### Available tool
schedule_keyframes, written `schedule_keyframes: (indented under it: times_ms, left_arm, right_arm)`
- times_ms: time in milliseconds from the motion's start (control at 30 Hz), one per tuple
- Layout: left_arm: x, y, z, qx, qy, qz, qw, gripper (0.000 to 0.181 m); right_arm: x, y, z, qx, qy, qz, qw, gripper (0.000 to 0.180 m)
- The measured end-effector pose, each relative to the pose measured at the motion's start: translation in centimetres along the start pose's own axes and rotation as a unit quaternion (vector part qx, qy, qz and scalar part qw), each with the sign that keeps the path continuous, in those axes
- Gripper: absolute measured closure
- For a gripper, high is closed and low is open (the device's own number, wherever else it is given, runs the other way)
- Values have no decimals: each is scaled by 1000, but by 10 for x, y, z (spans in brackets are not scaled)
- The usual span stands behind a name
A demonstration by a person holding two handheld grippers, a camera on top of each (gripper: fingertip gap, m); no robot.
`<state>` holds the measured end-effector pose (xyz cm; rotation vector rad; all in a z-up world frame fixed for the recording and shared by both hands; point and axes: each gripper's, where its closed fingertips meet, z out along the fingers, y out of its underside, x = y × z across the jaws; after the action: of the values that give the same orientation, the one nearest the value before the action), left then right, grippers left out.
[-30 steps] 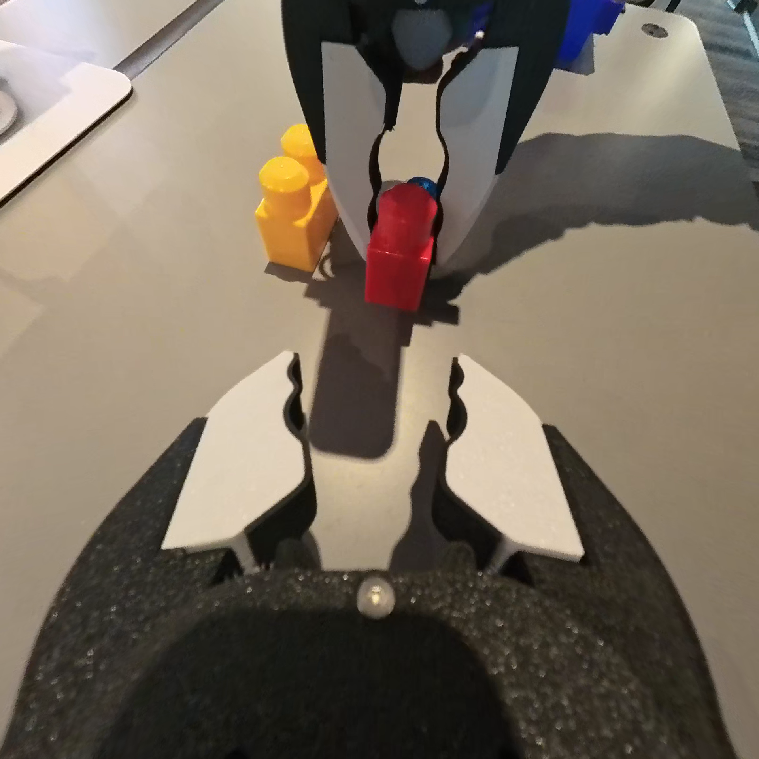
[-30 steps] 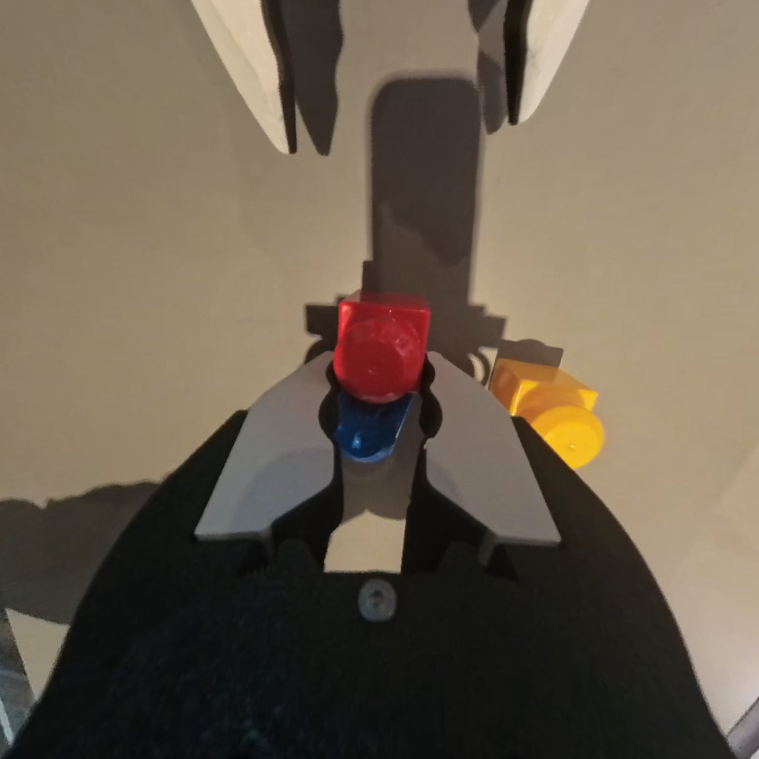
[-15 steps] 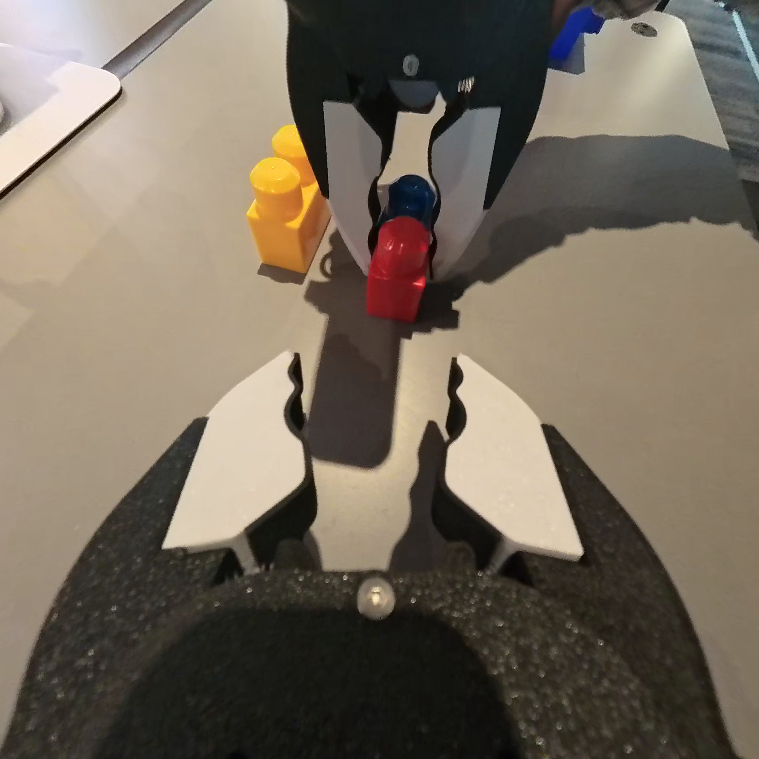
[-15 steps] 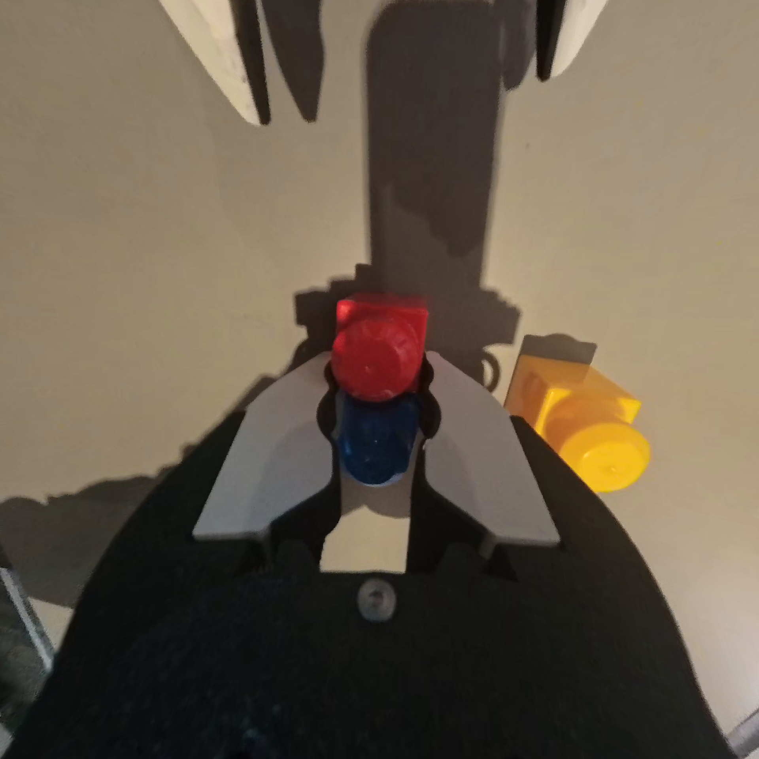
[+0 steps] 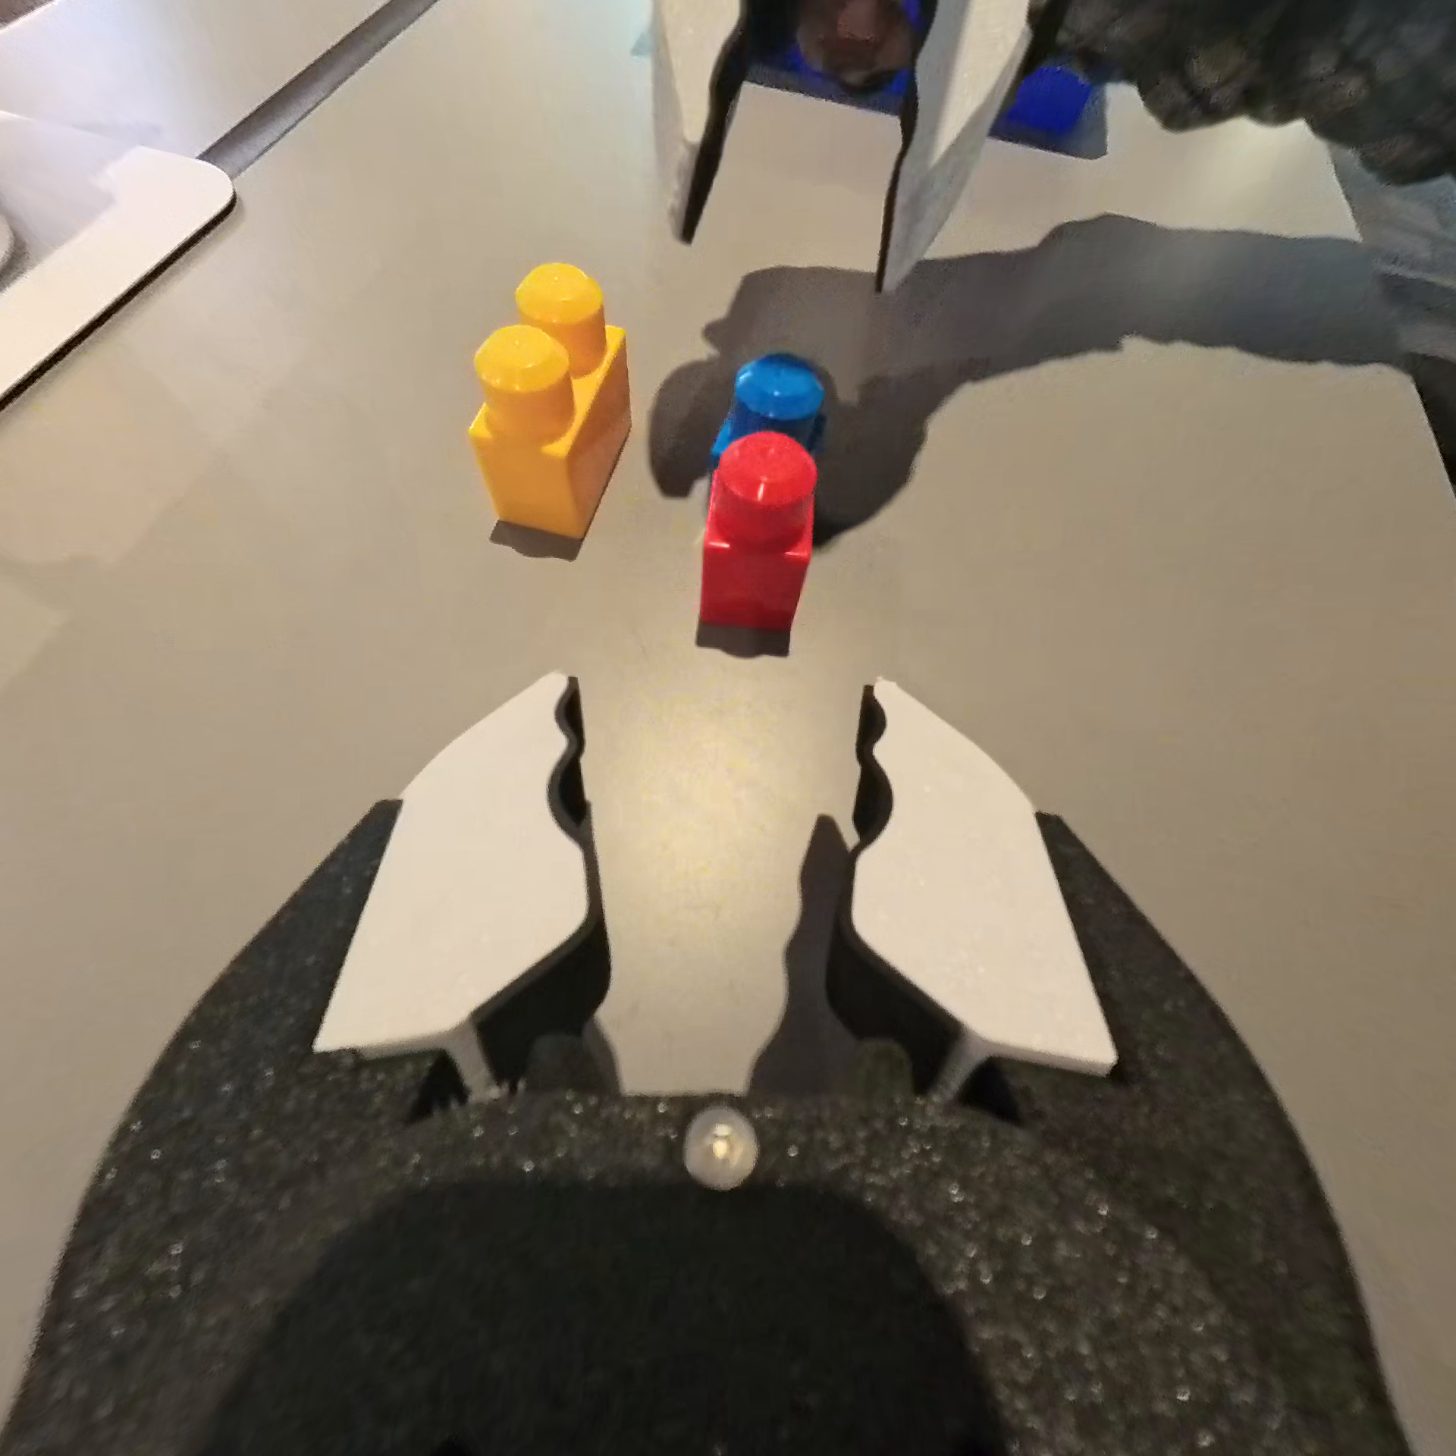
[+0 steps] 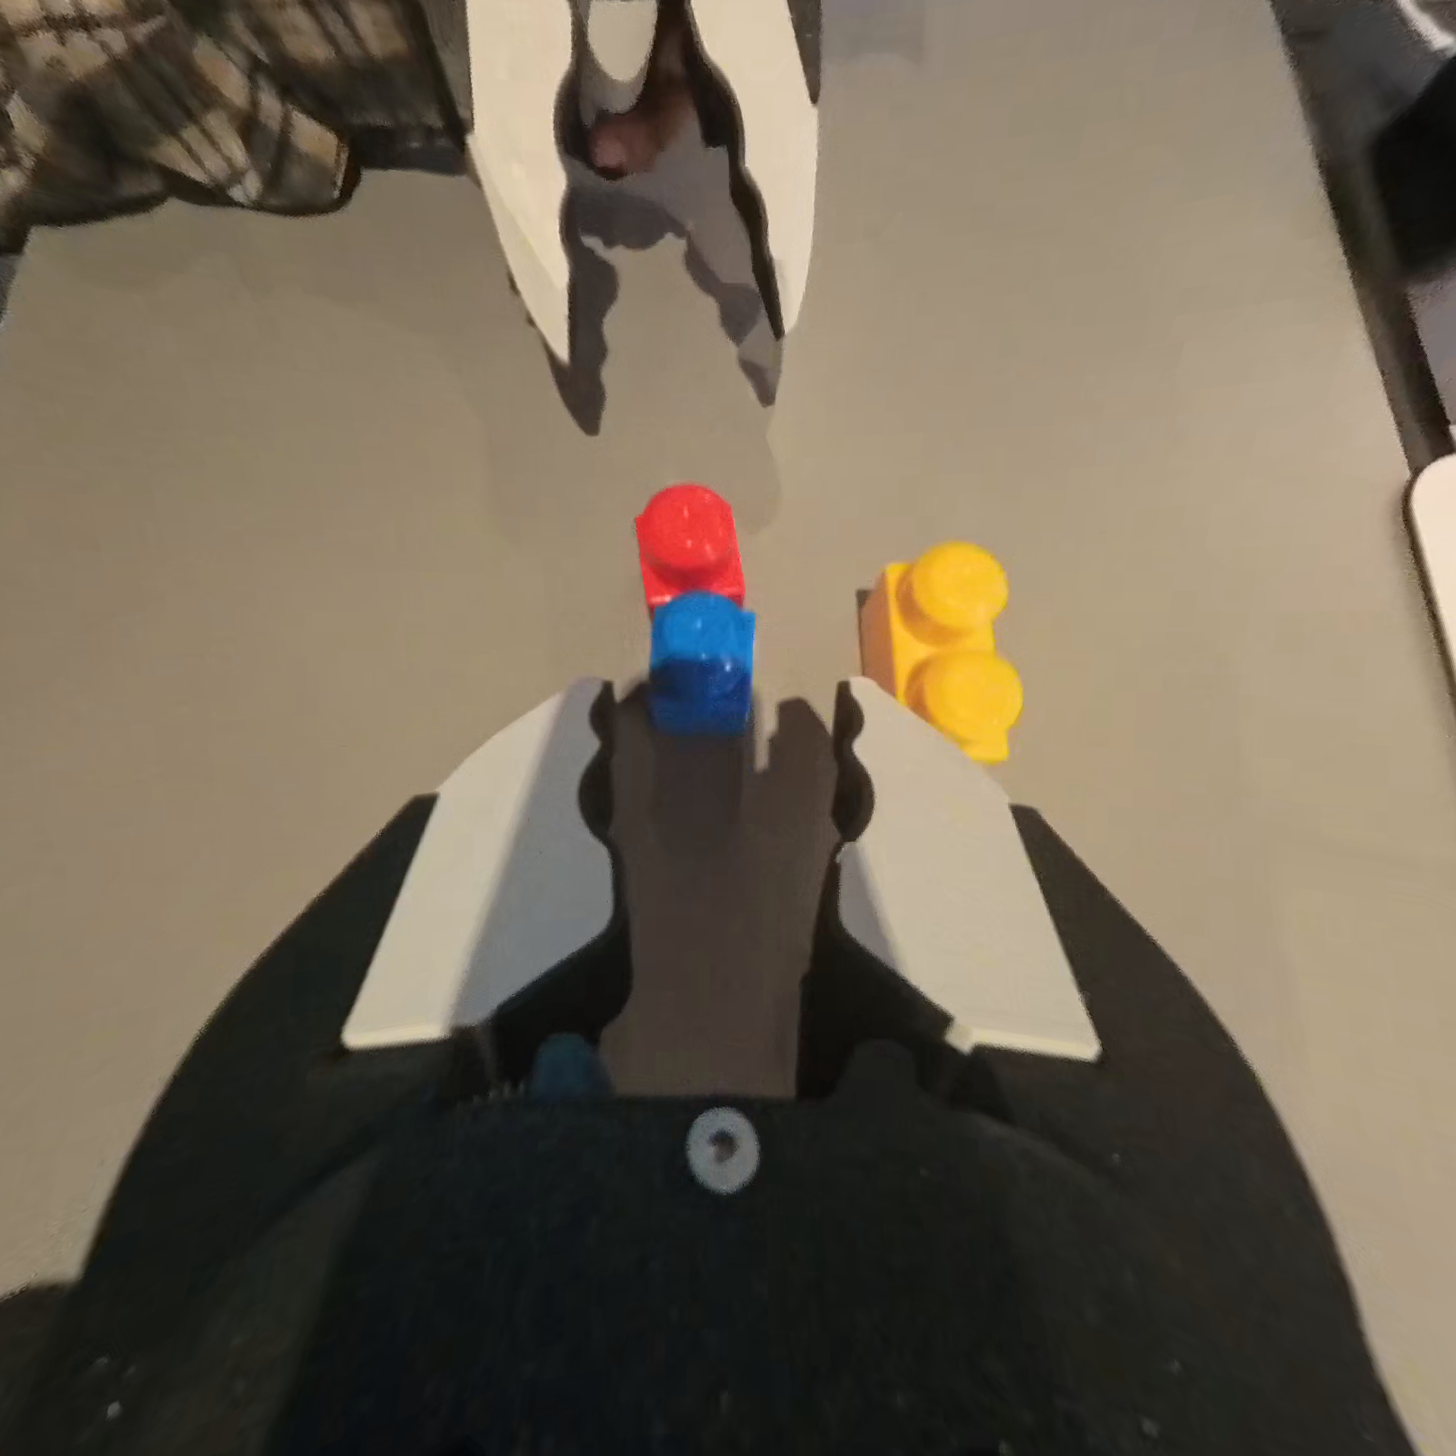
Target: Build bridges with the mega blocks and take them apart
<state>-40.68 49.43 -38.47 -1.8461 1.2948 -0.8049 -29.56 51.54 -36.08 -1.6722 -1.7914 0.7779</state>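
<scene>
With both the left tool and right tool spread and empty, the red block, blue block and yellow block stand close together on the desk, probably light, stiff and smooth, best pinched on flat sides.

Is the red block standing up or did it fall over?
Standing up. The red block sits flat on the table with its round stud pointing up, right in front of the blue block. Neither gripper touches it.

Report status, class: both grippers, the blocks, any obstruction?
Left gripper open, empty. Right gripper open, empty. Red block, blue block, yellow block standing loose on table. Nothing obstructing.
</scene>
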Motion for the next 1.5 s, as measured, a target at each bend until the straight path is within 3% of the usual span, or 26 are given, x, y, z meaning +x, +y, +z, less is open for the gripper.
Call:
schedule_keyframes:
  times_ms: [200,533,867,967,1267,1500]
  left_arm:
    - [2,5,8,-14,3,0,1000,114]
    - [4,7,9,-20,9,1,1000,117]
    - [9,6,13,-23,19,6,1000,120]
    - [9,6,15,-22,18,5,1000,120]
    - [7,-3,31,-17,-13,0,1000,120]
    - [7,-5,52,-64,-38,18,997,115]
  right_arm:
    - [-5,25,16,6,-21,13,1000,141]
    - [-6,27,35,-5,-29,-5,1000,159]
    - [-5,23,36,-2,-37,-22,999,161]
    - [-3,25,34,-3,-30,-13,999,153]
    - [-3,25,2,107,31,31,993,145]
    - [-11,24,-7,114,38,16,993,145]
